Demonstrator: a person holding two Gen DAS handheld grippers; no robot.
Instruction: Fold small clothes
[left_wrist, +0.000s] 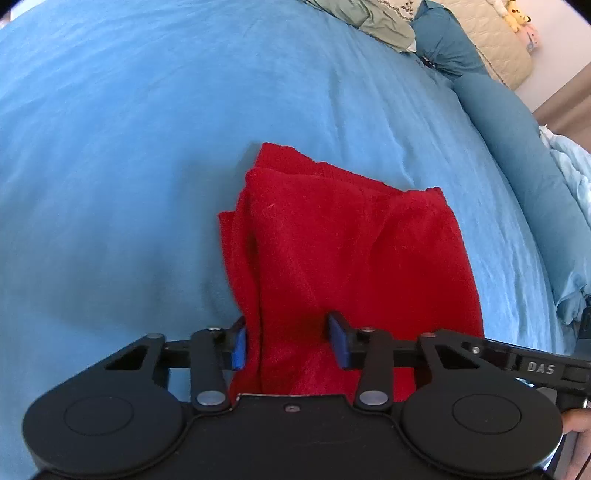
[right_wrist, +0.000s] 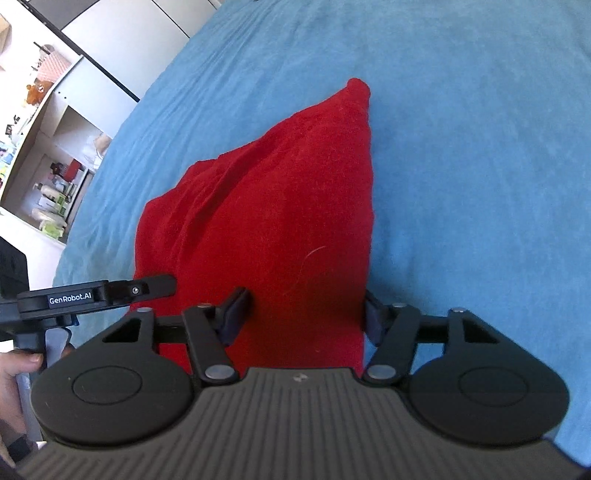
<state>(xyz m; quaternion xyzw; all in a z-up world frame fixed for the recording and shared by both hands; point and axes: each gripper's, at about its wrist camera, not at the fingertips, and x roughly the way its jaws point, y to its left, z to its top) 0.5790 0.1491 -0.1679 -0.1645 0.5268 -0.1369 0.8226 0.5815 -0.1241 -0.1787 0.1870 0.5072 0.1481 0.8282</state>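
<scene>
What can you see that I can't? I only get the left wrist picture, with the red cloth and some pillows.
Observer: The right tool has its fingers apart, one on each side of the red cloth.
Kid: What does the cloth's far end look like from there?
Observer: In the right wrist view it narrows to a pointed corner.
Kid: Is there anything beside the bed?
Observer: Yes, white shelves holding bottles, with a brown teddy sitting up high.
</scene>
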